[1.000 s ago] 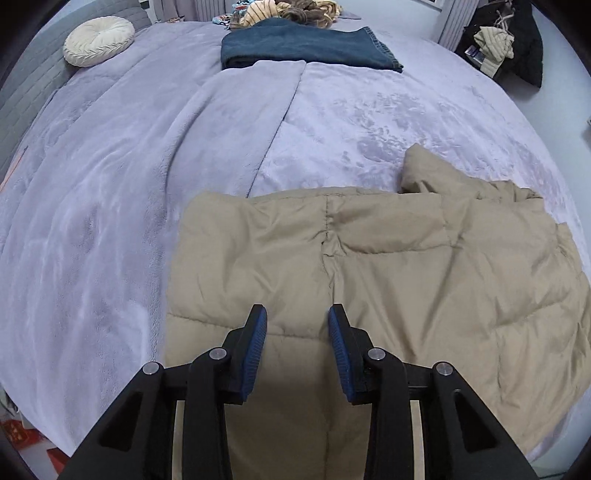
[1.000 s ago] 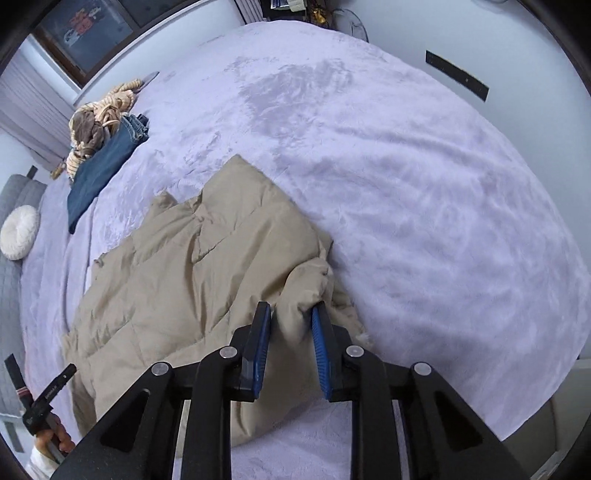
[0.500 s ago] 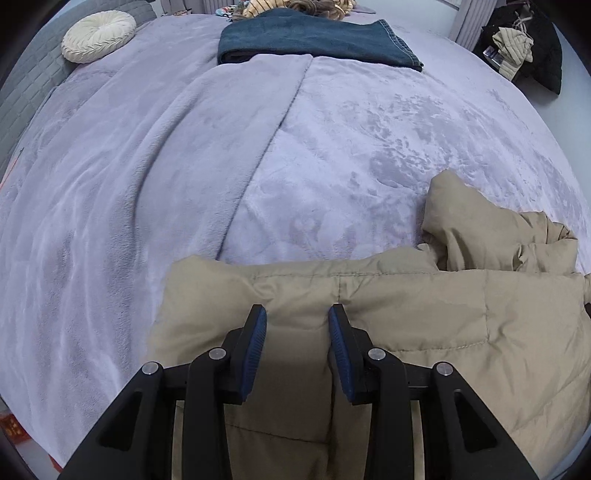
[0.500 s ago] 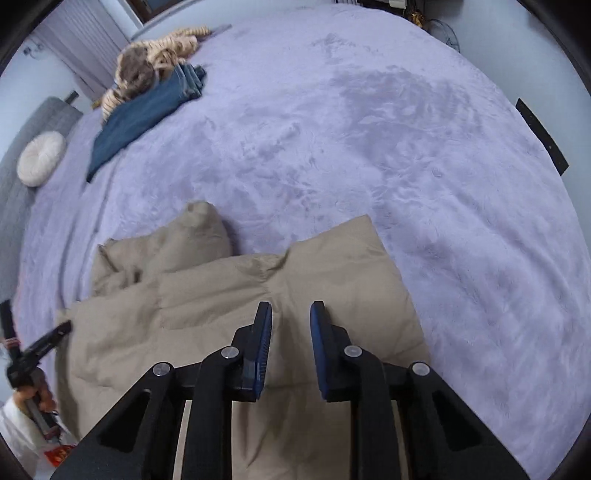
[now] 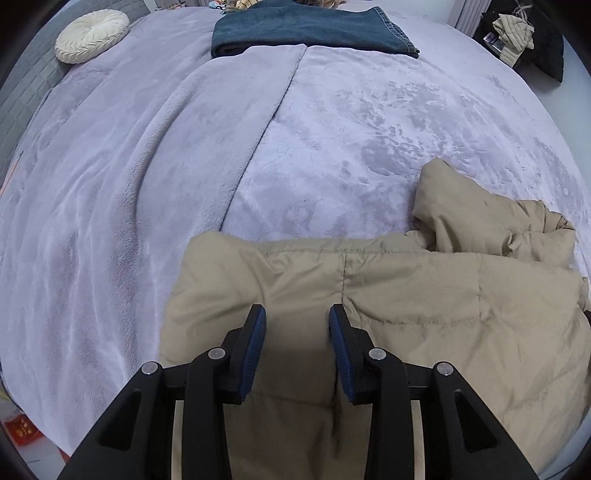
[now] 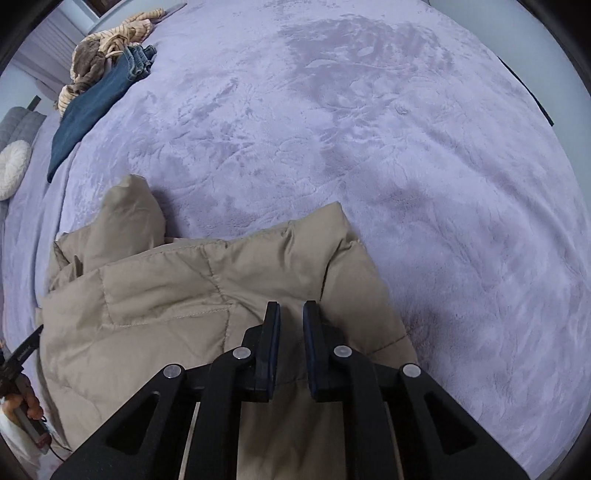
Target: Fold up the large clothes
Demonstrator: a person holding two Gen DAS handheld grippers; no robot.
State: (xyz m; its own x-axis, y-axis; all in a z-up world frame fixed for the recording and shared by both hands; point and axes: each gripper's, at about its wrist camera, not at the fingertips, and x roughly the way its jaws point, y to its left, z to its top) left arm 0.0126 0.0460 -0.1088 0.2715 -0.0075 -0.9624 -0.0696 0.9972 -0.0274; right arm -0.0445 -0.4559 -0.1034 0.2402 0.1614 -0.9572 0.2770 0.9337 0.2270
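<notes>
Folding the tan jacket (image 5: 424, 317) halfway, our left gripper (image 5: 297, 314) pinches it, right gripper (image 6: 291, 308) closing on fabric; a sleeve (image 5: 465, 206) at two o'clock remains.

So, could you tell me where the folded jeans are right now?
The folded jeans lie at the far edge of the bed, top centre in the left wrist view, right of the round cushion.

You have a tan quilted puffer jacket (image 5: 424, 306) spread on the lavender plush bed (image 5: 147, 166) near its front edge. It lies mostly flat, stitched panels facing up, with one puffy part bunched and raised at its far side.
</notes>
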